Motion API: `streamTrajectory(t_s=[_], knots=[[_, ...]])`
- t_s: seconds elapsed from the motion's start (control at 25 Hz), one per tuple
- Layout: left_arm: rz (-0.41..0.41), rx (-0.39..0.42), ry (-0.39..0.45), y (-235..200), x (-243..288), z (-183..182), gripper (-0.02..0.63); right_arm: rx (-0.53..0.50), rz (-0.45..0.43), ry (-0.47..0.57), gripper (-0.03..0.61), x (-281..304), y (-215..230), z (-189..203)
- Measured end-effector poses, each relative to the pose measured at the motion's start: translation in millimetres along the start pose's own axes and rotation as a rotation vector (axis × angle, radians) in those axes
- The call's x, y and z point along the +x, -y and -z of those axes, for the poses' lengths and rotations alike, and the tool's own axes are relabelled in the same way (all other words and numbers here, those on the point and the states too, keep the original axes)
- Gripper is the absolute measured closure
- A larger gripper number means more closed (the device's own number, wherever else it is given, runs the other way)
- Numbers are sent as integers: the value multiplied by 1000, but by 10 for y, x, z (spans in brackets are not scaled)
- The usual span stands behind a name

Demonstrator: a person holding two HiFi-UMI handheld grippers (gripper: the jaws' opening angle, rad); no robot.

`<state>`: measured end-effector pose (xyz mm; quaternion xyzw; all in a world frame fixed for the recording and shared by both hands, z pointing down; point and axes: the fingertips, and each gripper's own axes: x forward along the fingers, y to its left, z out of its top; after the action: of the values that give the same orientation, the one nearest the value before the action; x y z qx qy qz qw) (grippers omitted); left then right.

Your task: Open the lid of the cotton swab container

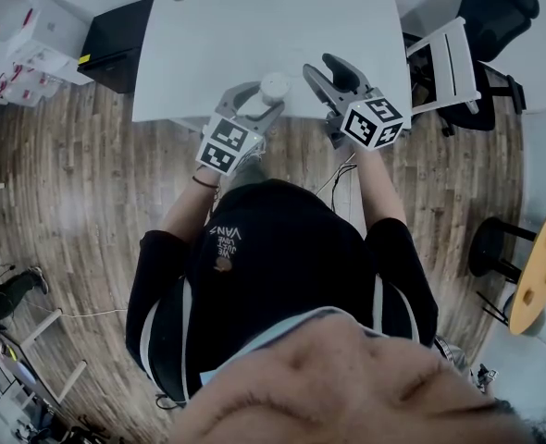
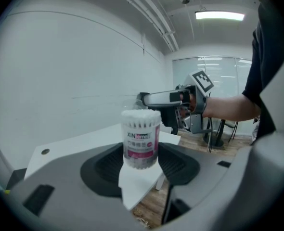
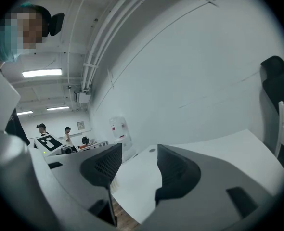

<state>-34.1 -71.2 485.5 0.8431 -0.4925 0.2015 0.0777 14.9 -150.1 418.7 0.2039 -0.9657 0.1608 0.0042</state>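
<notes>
Left fingers (image 2: pixel 101 165) pinch the cotton swab container (image 2: pixel 141 141) between them; right fingers (image 3: pixel 178 172), wide and empty, might tip it by prying sideways.

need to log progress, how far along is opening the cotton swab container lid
Done: the left gripper clamps the clear round plastic cotton swab container with pink label. In hand: the right gripper, open and empty, hangs beside it, touching nothing. Left: grip and lift off the lid, which seems still on.
</notes>
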Motion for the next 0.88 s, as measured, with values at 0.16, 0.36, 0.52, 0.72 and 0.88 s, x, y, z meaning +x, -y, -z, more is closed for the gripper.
streamTrajectory(t_s=[0.16, 0.36, 0.52, 0.72, 0.88], knots=[[-11, 0, 3, -18, 1, 57, 380, -8, -7, 13, 341, -12, -63, -23], [-19, -5, -8, -32, -9, 98, 380, -18, -7, 23, 341, -33, -96, -41], [-12, -7, -14, -27, -20, 81, 380, -12, 0, 38, 342, -47, -109, -74], [-9, -12, -12, -45, 4, 65, 380, -52, 28, 19, 345, -84, -88, -32], [-13, -14, -6, -68, 23, 64, 380, -108, 47, -10, 347, -111, -104, 65]])
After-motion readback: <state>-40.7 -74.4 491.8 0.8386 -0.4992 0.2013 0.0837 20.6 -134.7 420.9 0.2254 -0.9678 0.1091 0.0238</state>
